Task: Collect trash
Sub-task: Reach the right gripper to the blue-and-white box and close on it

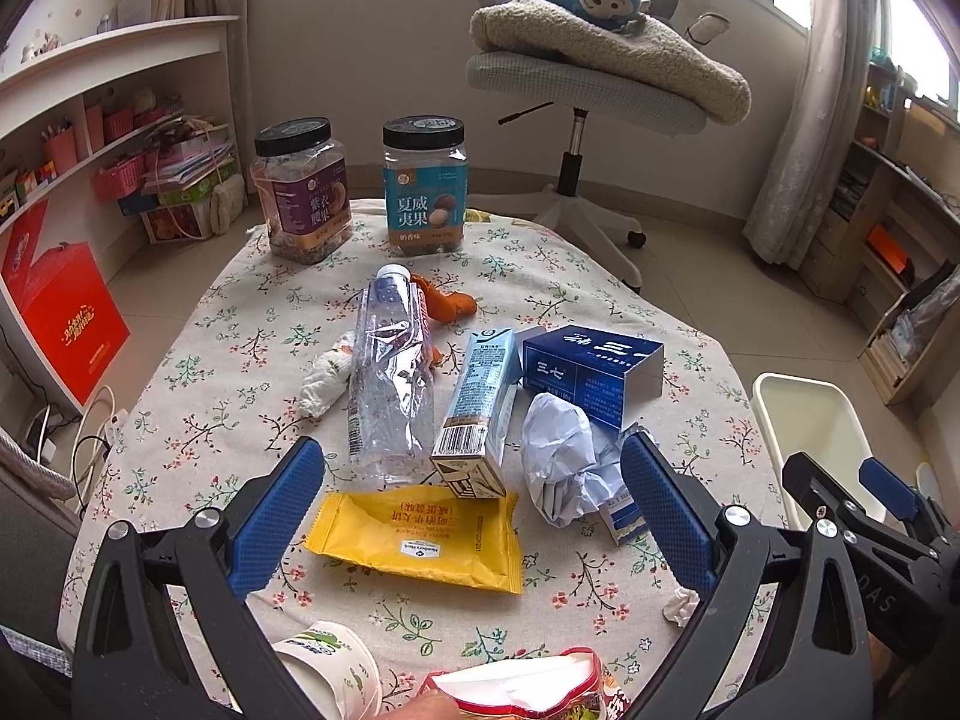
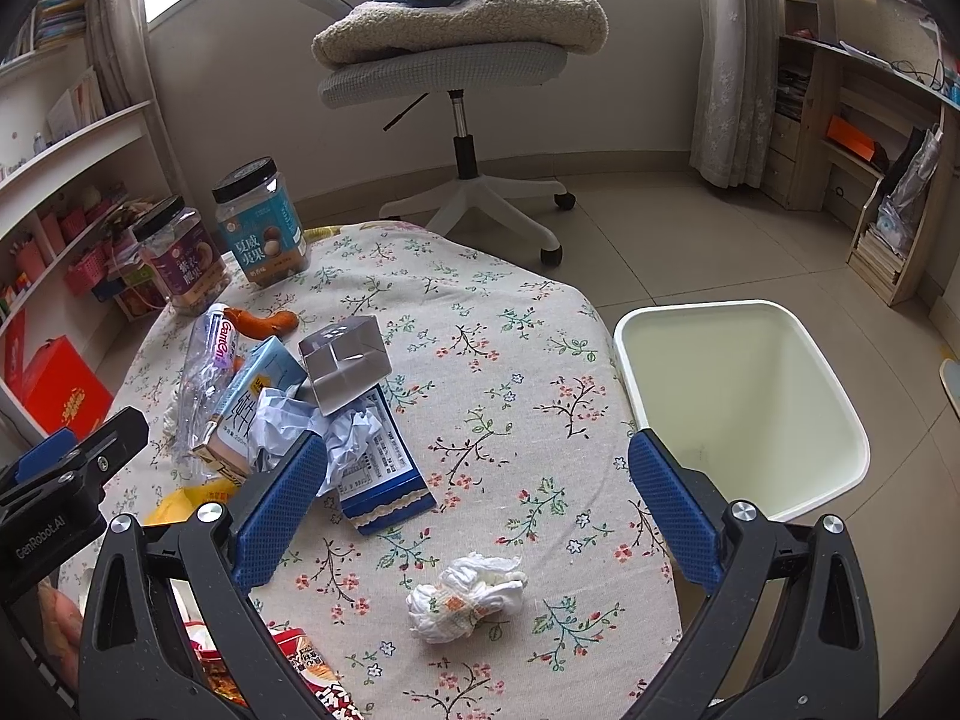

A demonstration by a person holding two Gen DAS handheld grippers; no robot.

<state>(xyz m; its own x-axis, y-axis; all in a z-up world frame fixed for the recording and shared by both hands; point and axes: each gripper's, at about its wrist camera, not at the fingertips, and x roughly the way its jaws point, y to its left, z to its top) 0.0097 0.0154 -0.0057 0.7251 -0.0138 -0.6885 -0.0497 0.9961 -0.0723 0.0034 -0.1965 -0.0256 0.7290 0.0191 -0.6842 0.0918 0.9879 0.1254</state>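
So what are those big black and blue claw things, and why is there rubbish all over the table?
Those claws are grabbing tools that a person holds, one in each hand. Each carries a camera looking along its fingers, so you get two pictures: the left tool and the right tool. Both are open and hold nothing. On the flowery table lie a crushed bottle, a yellow wrapper, a milk carton and a tissue ball. The white bin beside the table waits for the rubbish.

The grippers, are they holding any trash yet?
No. The left gripper and the right gripper are both open and empty above the table.
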